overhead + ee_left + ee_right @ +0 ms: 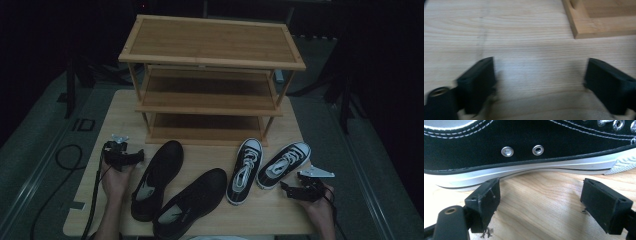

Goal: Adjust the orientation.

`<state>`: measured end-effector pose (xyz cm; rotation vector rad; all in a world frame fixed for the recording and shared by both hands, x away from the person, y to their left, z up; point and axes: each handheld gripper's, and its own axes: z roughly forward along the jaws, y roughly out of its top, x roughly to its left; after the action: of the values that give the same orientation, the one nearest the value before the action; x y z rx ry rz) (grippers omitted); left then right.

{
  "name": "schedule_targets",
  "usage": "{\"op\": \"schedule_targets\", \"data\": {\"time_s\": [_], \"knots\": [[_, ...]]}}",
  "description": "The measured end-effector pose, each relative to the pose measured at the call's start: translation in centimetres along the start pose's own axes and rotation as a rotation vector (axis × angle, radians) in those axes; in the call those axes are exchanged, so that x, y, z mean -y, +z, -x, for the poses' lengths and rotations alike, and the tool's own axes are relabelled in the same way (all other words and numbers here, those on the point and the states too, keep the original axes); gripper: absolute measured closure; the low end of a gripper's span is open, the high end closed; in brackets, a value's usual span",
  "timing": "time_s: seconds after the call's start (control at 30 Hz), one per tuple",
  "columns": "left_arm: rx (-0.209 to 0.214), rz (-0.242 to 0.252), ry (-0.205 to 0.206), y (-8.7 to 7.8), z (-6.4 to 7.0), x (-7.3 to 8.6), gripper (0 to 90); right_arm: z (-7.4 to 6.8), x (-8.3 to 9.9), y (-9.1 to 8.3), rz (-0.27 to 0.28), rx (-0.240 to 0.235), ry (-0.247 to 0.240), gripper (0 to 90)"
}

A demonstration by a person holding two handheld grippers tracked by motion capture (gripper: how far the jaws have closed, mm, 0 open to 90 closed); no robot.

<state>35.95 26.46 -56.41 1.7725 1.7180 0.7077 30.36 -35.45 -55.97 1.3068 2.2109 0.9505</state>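
Two plain black shoes (158, 177) (191, 201) lie side by side on the table's left half. To their right lie two black canvas sneakers with white laces and soles (244, 170) (283, 164). My left gripper (136, 156) rests low at the table's left, open, pointing at the left black shoe, with bare wood between its jaws (539, 82). At the front right, my right gripper (284, 187) is open just short of the right sneaker, whose black side and white sole (529, 152) stand close ahead of the jaws.
A three-tier wooden shoe rack (212, 50) stands at the back of the table; its bottom corner (584, 27) shows in the left gripper view. The table's front edge (200, 233) is close behind the shoes. Dark floor and cables surround the table.
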Motion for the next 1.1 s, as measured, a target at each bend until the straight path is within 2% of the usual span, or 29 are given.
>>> {"op": "schedule_targets", "data": {"time_s": [0.07, 0.33, 0.4, 0.53, 0.7, 0.8, 0.87, 0.9, 0.93, 1.0, 1.1], "knots": [[-0.004, 0.003, -0.004, -0.1, -0.2, 0.1, 20.7, 0.0, 0.0, 0.0, 0.000, 0.000, -0.001, 15.9], [-0.009, 0.001, -0.008, -0.1, -0.2, 0.1, 19.4, 0.0, 0.0, 0.0, 0.000, -0.002, -0.002, 15.9], [0.006, -0.012, 0.009, -0.3, -0.3, 0.1, 20.4, 0.0, 0.0, 0.0, 0.000, -0.002, -0.003, 15.8], [0.018, -0.050, 0.028, -1.1, -0.6, 0.0, 33.3, 0.0, 0.0, 0.0, 0.000, -0.004, -0.003, 15.8], [0.024, -0.069, 0.032, -1.6, -1.1, 0.0, 41.4, 0.0, 0.0, 0.0, 0.000, -0.004, -0.004, 15.8], [0.042, -0.065, 0.051, -2.4, -1.3, 0.0, 43.3, 0.0, 0.0, 0.0, 0.000, -0.005, -0.004, 15.8], [0.083, -0.057, 0.053, -3.5, -1.6, 0.1, 44.2, 0.0, 0.0, 0.0, 0.000, -0.005, -0.004, 15.8], [0.090, -0.055, 0.059, -3.9, -1.6, 0.1, 44.5, 0.0, 0.0, 0.0, -0.001, -0.005, -0.004, 15.8], [0.090, -0.055, 0.059, -3.9, -1.6, 0.1, 45.6, 0.0, 0.0, 0.0, -0.001, -0.005, -0.004, 15.8], [0.095, -0.052, 0.090, -5.0, -1.5, 0.2, 46.2, 0.0, 0.0, 0.0, -0.001, -0.005, -0.004, 15.8], [0.101, -0.048, 0.096, -6.0, -1.6, 0.2, 46.3, 0.0, 0.0, 0.0, -0.001, -0.005, -0.004, 15.8]]}}
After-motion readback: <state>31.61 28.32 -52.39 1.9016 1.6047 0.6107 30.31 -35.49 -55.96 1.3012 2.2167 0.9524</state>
